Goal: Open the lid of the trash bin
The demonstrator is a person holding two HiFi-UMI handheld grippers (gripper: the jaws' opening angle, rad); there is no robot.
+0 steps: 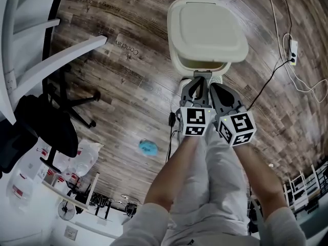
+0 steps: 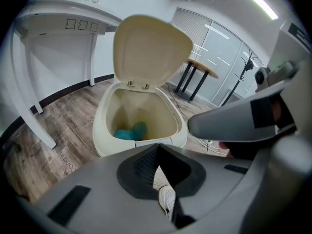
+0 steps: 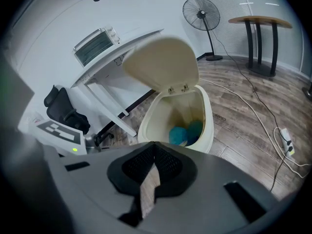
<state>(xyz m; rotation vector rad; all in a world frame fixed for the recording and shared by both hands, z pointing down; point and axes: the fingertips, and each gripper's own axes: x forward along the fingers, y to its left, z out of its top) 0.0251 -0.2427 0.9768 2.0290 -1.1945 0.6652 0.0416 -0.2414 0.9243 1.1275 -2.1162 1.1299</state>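
Observation:
The cream trash bin [image 1: 179, 64] stands on the wood floor just ahead of my feet, with its lid [image 1: 207, 29] swung up and open. In the left gripper view the lid [image 2: 151, 48] stands upright on its rear hinge above the bin [image 2: 105, 126], and teal wads [image 2: 129, 132] lie inside. The right gripper view shows the same bin [image 3: 207, 123], its lid [image 3: 163, 62] and the teal wads [image 3: 185, 133]. My left gripper [image 1: 201, 80] and right gripper [image 1: 214, 87] hover side by side short of the bin's front rim, both shut on nothing. Neither touches the bin.
A teal wad [image 1: 148, 147] lies on the floor to the left. A black office chair [image 1: 51, 122] and a white table [image 1: 31, 50] stand further left. A power strip [image 1: 293, 50] with cables lies at right. A fan [image 3: 201, 13] stands behind the bin.

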